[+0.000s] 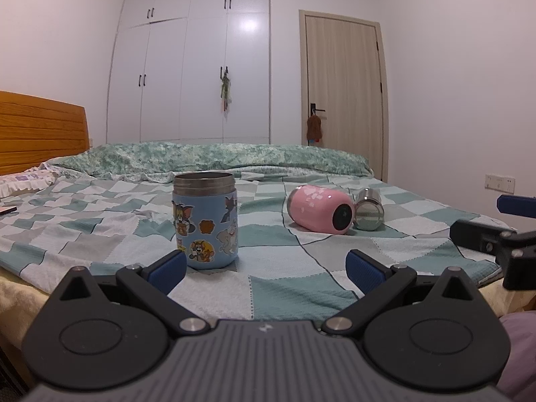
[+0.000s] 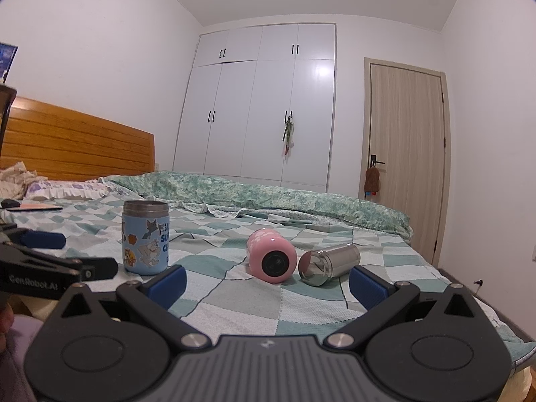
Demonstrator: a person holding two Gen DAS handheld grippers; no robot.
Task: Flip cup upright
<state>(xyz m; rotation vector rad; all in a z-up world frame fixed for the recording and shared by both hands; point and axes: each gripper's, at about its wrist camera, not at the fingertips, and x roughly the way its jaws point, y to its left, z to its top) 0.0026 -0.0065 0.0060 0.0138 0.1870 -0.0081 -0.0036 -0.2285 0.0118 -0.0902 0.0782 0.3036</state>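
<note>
- While both grippers are hovering low over the near edge of the bed, the blue cartoon-sticker cup (image 1: 205,221) is standing upright on the checked blanket (image 1: 284,261), its steel mouth facing up.
- The left gripper (image 1: 266,269) is holding nothing, its blue-padded fingers (image 1: 167,269) spread wide, with the blue cup sitting just beyond the left finger.
- The right gripper (image 2: 266,283) is likewise gaping wide and gripping nothing, its pads (image 2: 366,286) framing the two fallen cups.
- The pink cup (image 2: 271,260) is lying on its side right of the blue one, its dark round end pointing toward the near side.
- The steel cup (image 2: 328,264) is lying on its side just right of the pink cup, seemingly touching it at the near end.
- A green floral quilt (image 1: 217,159) is bunching along the far side of the bed, a wooden headboard (image 2: 77,147) is standing at far left, and a white wardrobe (image 1: 189,67) and a beige door (image 1: 345,90) are filling the far wall.
</note>
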